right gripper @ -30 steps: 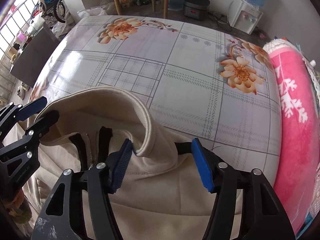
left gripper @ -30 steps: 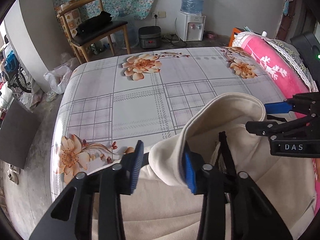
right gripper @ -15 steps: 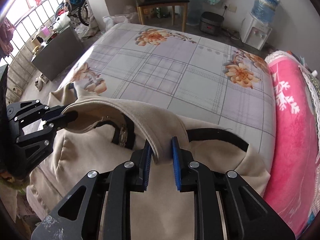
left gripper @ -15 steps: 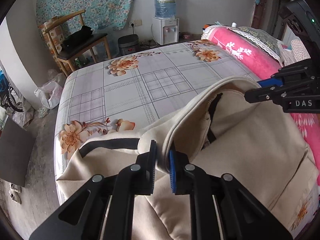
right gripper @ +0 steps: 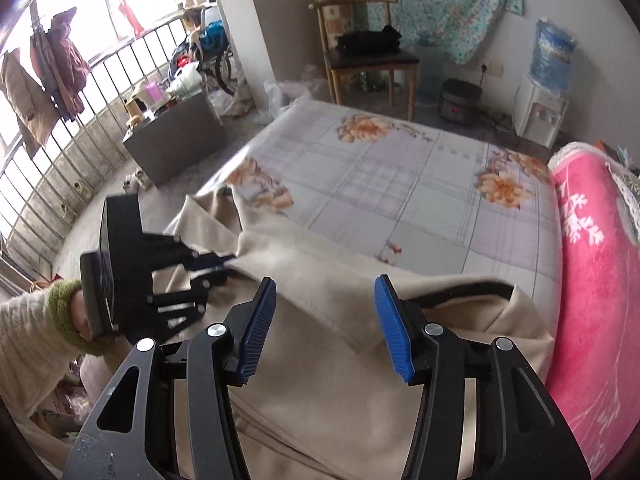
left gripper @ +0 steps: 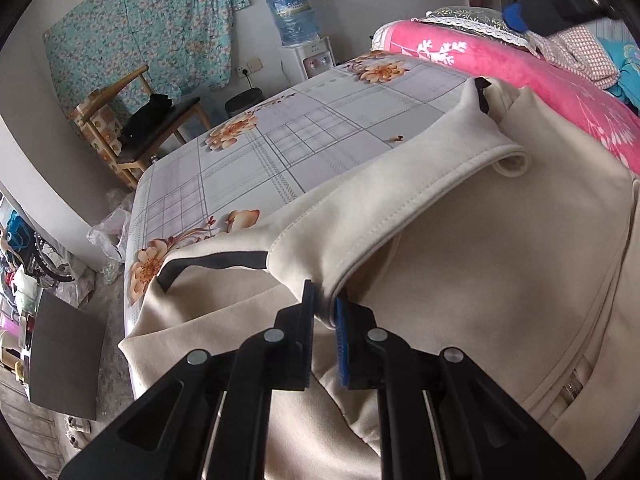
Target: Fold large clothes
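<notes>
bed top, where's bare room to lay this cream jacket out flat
The far half of the bed is bare, from the cream jacket up to the far edge, bordered by the pink blanket on the right. The near half is crowded: the jacket covers it, with the left gripper clamping its collar.

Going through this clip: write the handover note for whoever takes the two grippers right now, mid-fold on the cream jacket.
Left gripper: shut on the cream jacket's collar edge.
Right gripper: jaws have just been opening, nothing between the pads; it hangs above the jacket.
Jacket: spread over the near part of the floral bed sheet, beside the pink blanket.
Done: garment laid out.
Left: regrip with the right, then likely fold; no fold is visible yet.
</notes>
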The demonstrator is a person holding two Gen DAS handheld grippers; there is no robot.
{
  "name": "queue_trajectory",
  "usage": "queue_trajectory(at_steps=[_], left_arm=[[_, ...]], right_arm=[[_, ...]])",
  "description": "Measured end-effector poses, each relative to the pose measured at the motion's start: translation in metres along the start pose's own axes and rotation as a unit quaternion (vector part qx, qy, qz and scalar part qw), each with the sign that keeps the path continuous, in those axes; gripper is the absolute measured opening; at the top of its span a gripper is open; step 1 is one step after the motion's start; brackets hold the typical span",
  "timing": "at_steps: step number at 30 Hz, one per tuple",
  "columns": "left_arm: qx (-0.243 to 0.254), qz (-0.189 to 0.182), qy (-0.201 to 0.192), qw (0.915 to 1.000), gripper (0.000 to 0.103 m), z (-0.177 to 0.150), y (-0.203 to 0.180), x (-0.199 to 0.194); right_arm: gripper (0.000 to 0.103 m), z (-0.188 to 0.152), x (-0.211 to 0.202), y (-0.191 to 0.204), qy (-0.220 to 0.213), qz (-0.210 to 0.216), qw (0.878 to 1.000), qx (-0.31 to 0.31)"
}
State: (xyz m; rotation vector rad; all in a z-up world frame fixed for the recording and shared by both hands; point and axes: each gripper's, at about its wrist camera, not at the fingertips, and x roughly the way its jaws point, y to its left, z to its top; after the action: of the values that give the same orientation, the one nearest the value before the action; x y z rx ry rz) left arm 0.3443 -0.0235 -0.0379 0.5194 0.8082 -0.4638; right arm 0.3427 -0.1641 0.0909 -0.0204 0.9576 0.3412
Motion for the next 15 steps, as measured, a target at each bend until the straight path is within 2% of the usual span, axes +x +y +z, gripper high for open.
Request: queue_trajectory(at_steps=[3,5,7,10,11,13,15], left_arm=[[-0.003,-0.004,-0.001,1.0,0.01,-0.002,0.002,-0.001],[-0.011,-0.011,-0.002,0.9999,0.012,-0.004,0.005,-0.004],[-0.024,-0.029,0.002,0.9993,0.013,-0.007,0.009,-0.009],[-0.055,-0.07,0.011,0.9959,0.015,-0.015,0.022,-0.022],[-0.07,-0.091,0.008,0.9933,0.015,-0.017,0.03,-0.029],[-0.103,-0.133,-0.009,0.9858,0.015,-0.021,0.043,-0.044],[-0.131,-0.15,-0.031,0.9795,0.015,-0.019,0.056,-0.055]], right_arm=[[0.045,0.016,0.031,-0.001,0.014,0.01,1.0,0.02],[0.032,0.017,0.065,-0.001,0.047,0.009,0.999,0.025],[0.028,0.008,0.099,0.002,0.089,0.005,0.996,0.026],[0.027,-0.014,0.137,0.004,0.137,-0.017,0.99,0.015],[0.027,-0.017,0.136,0.006,0.122,-0.02,0.992,0.012],[0.027,-0.018,0.135,0.009,0.121,-0.026,0.992,0.003],[0.027,-0.02,0.135,0.01,0.121,-0.031,0.992,0.002]])
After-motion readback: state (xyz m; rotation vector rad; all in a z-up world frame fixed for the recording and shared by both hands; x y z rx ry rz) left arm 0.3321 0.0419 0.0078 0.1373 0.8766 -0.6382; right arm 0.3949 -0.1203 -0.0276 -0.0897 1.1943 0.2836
